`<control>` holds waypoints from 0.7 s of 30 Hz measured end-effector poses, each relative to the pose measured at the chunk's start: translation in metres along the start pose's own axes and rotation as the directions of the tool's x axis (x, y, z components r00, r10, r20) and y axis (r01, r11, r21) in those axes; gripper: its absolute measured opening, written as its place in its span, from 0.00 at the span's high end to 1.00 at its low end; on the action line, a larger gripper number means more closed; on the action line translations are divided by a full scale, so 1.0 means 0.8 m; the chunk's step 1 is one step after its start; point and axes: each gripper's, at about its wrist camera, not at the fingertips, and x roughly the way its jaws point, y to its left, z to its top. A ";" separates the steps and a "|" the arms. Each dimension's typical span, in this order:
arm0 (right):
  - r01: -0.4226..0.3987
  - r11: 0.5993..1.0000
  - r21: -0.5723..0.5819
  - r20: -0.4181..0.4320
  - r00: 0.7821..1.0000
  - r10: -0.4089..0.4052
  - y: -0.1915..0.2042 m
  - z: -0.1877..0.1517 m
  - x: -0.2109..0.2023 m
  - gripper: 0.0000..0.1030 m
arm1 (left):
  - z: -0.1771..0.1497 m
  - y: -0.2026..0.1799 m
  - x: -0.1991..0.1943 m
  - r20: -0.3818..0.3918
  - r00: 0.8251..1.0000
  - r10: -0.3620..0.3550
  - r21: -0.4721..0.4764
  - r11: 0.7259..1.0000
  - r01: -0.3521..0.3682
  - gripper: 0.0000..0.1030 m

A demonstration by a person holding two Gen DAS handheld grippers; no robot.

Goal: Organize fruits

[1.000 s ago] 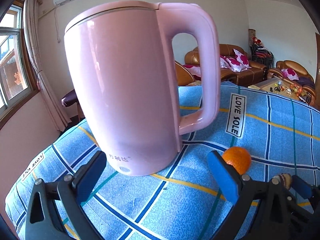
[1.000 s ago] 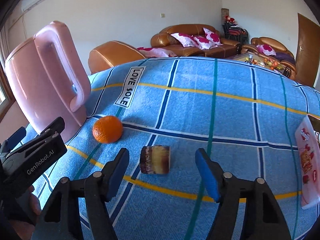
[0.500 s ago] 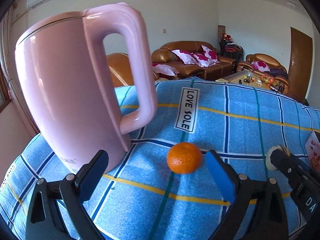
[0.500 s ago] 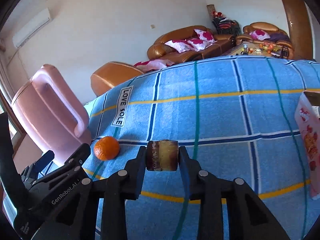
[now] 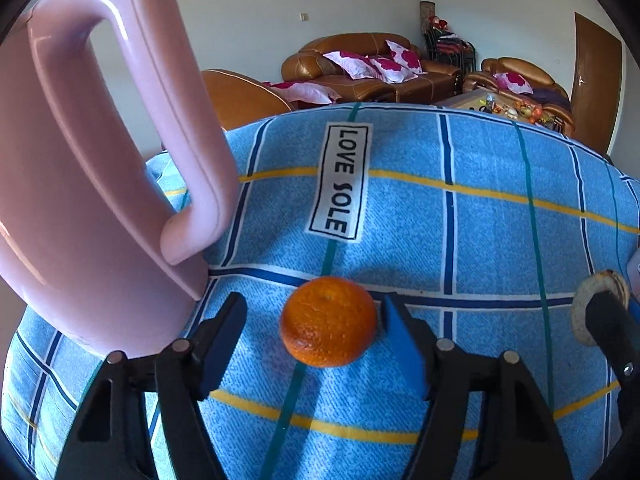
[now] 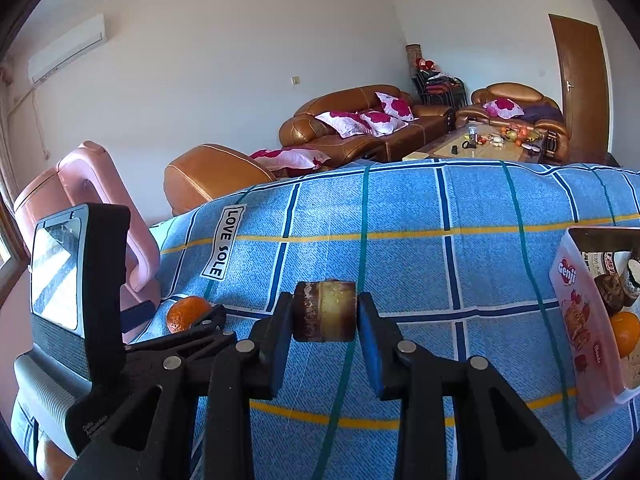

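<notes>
Orange (image 5: 328, 322) between closing left hand-held gripper (image 5: 314, 322) jaws — untouched, right hand-held gripper (image 6: 325, 312) clamps brown fruit chunk (image 6: 325, 311)

Place: I'm looking into a home living room.
Seating: brown leather sofa (image 6: 362, 124) with pink floral cushions (image 6: 394, 106), matching armchair (image 6: 516, 106).
Centre: cluttered wooden coffee table (image 6: 468, 146).
Walls: white, air conditioner (image 6: 68, 48) mounted high, wooden door (image 6: 580, 80).
Work surface: blue checked cloth (image 6: 400, 216) labelled LOVE SOLE.
</notes>
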 end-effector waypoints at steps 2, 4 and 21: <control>-0.004 1.000 -0.008 -0.003 1.000 0.004 0.002 -0.001 0.001 0.67 | -0.002 0.004 0.006 -0.029 0.999 -0.036 -0.012 0.999 0.035 0.37; -0.004 1.000 -0.017 -0.003 1.000 0.004 0.004 -0.002 -0.001 0.67 | -0.002 0.010 0.015 -0.066 0.993 -0.101 -0.035 0.994 0.099 0.47; 0.101 0.981 -0.163 0.210 0.976 -0.065 0.035 -0.007 -0.042 0.67 | -0.014 0.041 -0.031 0.142 0.990 -0.022 -0.166 0.985 0.045 0.53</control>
